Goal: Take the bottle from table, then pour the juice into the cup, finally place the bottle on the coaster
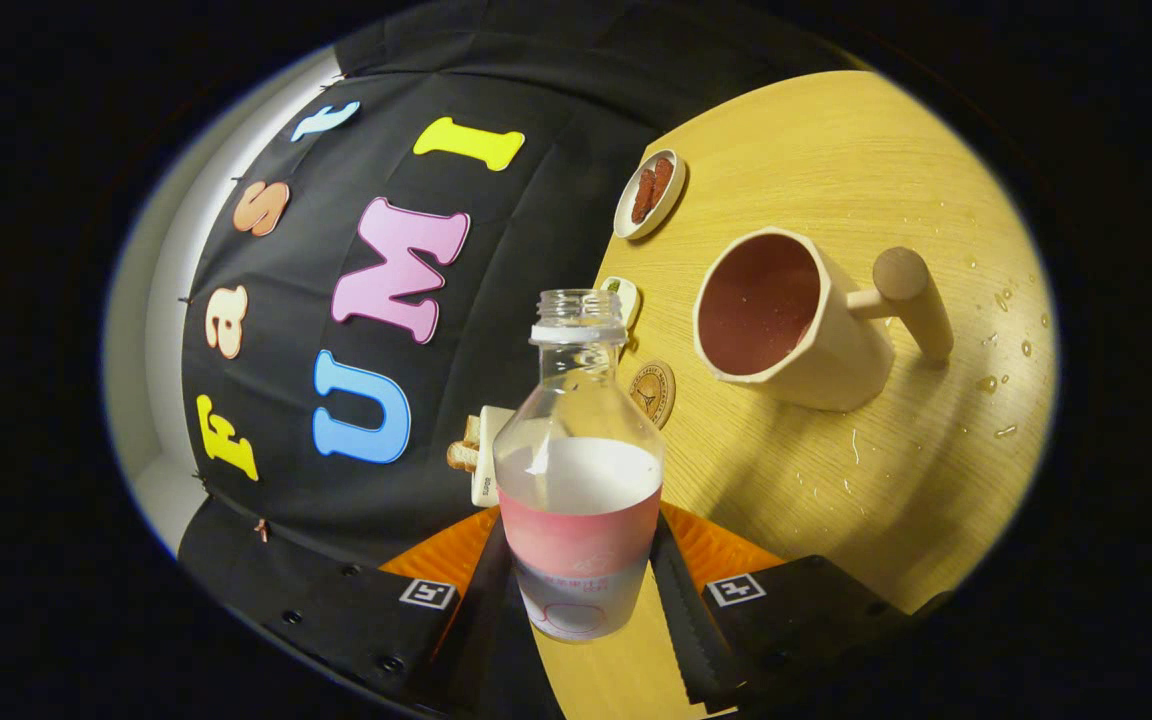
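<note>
Uncapped bottle (579, 470) clamped between both fingers of the hand-held gripper (581, 600), lifted and tipping toward the cup (786, 320) on the tabletop (896, 460). Bring the mouth over the rim first, then roll slowly; drops already around. Coaster (653, 392) waits nearby.

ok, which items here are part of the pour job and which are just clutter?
Job: bottle, held between the tongs, cap off; cup; coaster.
Clutter: small dish of red snacks, toast piece, white block, small tag.
</note>
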Demonstrator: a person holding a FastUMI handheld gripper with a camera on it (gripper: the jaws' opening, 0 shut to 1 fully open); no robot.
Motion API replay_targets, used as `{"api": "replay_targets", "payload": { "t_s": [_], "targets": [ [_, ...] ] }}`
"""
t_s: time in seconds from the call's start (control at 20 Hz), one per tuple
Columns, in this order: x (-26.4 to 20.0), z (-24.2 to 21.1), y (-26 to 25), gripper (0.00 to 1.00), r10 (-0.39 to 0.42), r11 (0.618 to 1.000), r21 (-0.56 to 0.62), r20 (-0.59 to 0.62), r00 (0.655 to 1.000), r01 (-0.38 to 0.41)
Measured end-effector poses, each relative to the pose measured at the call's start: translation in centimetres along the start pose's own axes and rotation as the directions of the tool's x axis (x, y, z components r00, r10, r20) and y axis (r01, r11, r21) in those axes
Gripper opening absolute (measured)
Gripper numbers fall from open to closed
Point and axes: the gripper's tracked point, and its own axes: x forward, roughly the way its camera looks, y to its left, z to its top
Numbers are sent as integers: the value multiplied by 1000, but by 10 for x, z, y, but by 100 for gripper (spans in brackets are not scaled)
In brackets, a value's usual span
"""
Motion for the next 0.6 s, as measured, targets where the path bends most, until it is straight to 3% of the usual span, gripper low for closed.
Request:
{"api": "replay_targets", "payload": {
  "t_s": [0.6],
  "targets": [
    [5,6,4,76,19,984,178,-21,1000,-15]
  ]
}}
